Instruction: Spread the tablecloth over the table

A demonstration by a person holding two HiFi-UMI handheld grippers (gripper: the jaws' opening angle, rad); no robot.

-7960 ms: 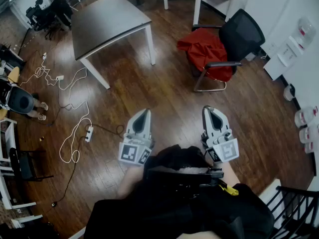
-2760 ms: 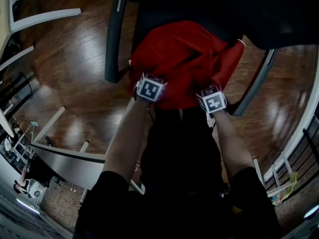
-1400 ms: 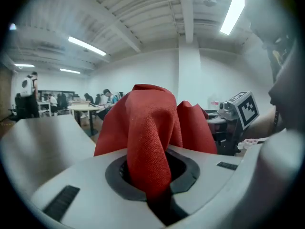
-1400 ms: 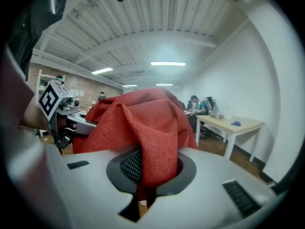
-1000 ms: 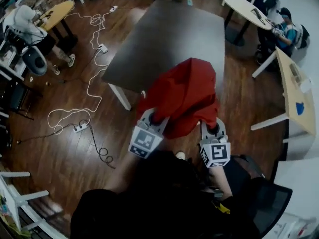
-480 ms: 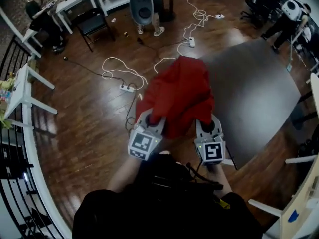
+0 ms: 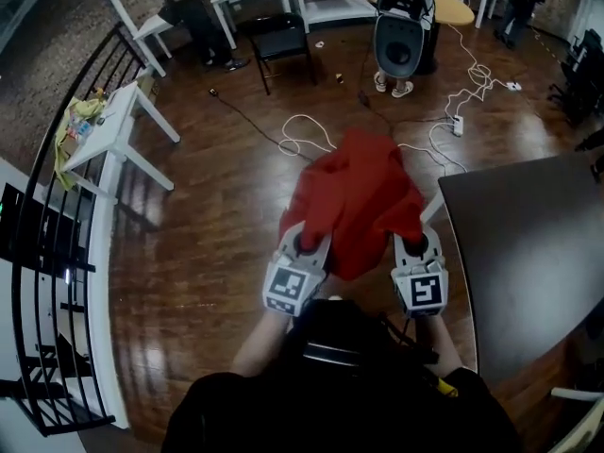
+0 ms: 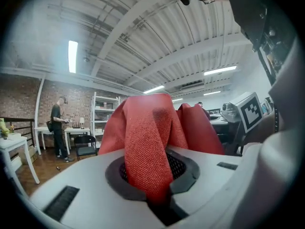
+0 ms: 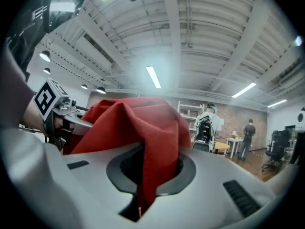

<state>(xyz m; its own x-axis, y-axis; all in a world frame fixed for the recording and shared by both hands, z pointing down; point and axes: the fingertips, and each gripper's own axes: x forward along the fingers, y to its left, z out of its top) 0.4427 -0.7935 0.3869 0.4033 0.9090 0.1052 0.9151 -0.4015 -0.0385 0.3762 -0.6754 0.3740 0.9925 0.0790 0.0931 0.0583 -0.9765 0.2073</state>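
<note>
**Aloft, red tablecloth hangs bunched between two grippers beside the table**

Seen from the head view, a person holds the red tablecloth (image 7: 354, 196) in a crumpled bundle above the wooden floor (image 7: 208, 253), just beside the corner of the dark table (image 7: 538, 253), with none of it on the tabletop. The left gripper (image 7: 304, 243) and the right gripper (image 7: 418, 245) sit side by side at the bundle's near edge. Only this view shows the white cables (image 7: 302, 140) on the floor, the black railing (image 7: 47, 253) and a white desk (image 7: 109, 125).

The left gripper view shows its jaws clamped on a fold of woven red cloth, with a brick wall (image 8: 24, 109) and a person (image 8: 57, 128) standing by a desk behind. The right gripper view shows its jaws likewise pinched shut on a hanging fold, under strip lights (image 9: 153, 77), with a person wearing a backpack (image 9: 206, 128) beyond.

The only print in sight is the black-and-white square markers (image 7: 291, 289) on the grippers' cubes.
</note>
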